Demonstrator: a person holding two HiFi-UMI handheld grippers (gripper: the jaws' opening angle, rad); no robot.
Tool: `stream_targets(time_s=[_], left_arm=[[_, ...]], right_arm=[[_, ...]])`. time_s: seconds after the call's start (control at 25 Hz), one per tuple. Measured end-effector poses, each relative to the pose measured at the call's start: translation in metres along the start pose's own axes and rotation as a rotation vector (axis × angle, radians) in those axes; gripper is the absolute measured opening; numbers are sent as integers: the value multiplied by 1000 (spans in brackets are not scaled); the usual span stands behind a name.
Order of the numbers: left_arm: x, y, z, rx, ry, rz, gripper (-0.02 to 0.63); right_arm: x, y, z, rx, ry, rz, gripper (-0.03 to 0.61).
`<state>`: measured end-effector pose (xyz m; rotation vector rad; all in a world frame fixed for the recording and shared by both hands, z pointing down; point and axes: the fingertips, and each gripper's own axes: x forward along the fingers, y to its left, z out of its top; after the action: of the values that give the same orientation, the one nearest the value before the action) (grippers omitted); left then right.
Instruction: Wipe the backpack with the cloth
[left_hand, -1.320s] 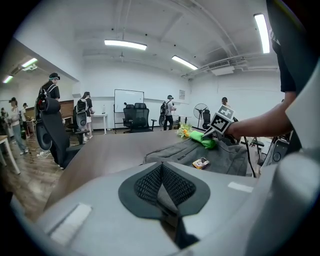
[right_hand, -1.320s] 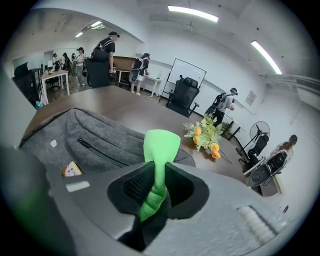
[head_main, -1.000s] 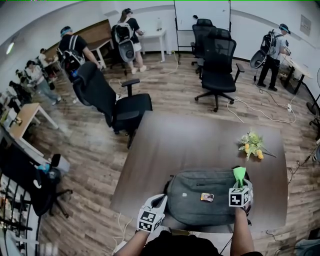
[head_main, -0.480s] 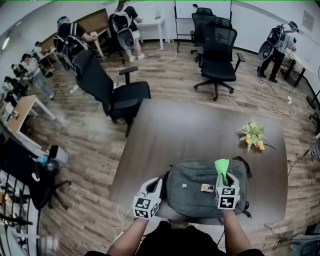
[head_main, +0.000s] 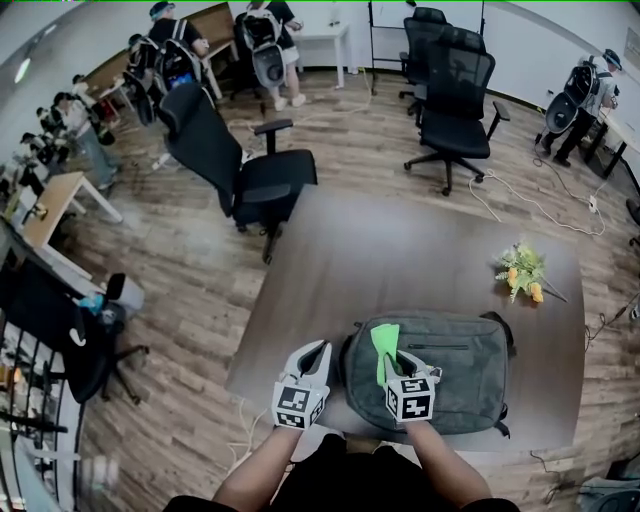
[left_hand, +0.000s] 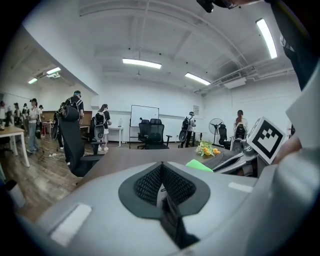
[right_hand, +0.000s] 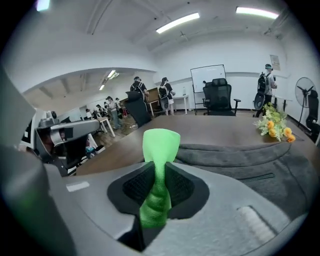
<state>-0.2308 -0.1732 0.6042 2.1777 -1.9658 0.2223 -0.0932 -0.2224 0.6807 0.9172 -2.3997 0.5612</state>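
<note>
Right gripper (head_main: 400, 368) is clamped on the green cloth (head_main: 383, 345). The right gripper view shows the jaws pinching a bunched, twisted neck of it, with a loose flap sticking out past the tips. The gripper sits over the left part of the grey backpack (head_main: 455, 365), which lies flat on the brown table (head_main: 400, 260) close to the near edge. The cloth flap looks to be at or just above the bag's top panel; contact can't be confirmed.

Left gripper (head_main: 318, 350) has its jaws closed together with nothing between them. It is just beside the backpack's left side and not holding it; whether it touches the bag is unclear.

Judged step: mid-wipe, or about to stroke across the top panel.

Risks from here:
- The cloth is held only by a thin twisted section, so drag on the rough fabric could pull it out of the jaws.
- The flap is small and points forward. If the gripper tilts too low, the hard jaw tips rub the bag and not the cloth, so nothing gets wiped.
- Nothing pins the backpack. A firm push away could slide it across the table or bunch the soft top, and a pull toward the person could drag it off the near edge.
- The zipper line on the top panel could snag the cloth.
- The flowers (head_main: 523, 272) are well apart from the bag, so a knock is unlikely unless the bag slides far right.
</note>
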Motion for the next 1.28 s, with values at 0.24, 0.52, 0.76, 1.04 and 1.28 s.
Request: stream_targets(time_s=[0.24,0.52,0.76,1.04,1.28], left_arm=[[-2,7,-3,19,29,12,18],[-2,3,-11,11,54,-29,18],[0,-10,-19,18,84,-71,18],[6,-37,-25,32,97,-145,18],[11,-52,-36,42,133,-169,18]], right_arm=[[26,40,-15,-3,51,66,69],[45,48,-28,-69,100,55,69],[36,23,-35,-67,129,-18,69],[4,-20,-47,-34,165,-124,69],[-19,-58,-61,-19,198,-208,69]])
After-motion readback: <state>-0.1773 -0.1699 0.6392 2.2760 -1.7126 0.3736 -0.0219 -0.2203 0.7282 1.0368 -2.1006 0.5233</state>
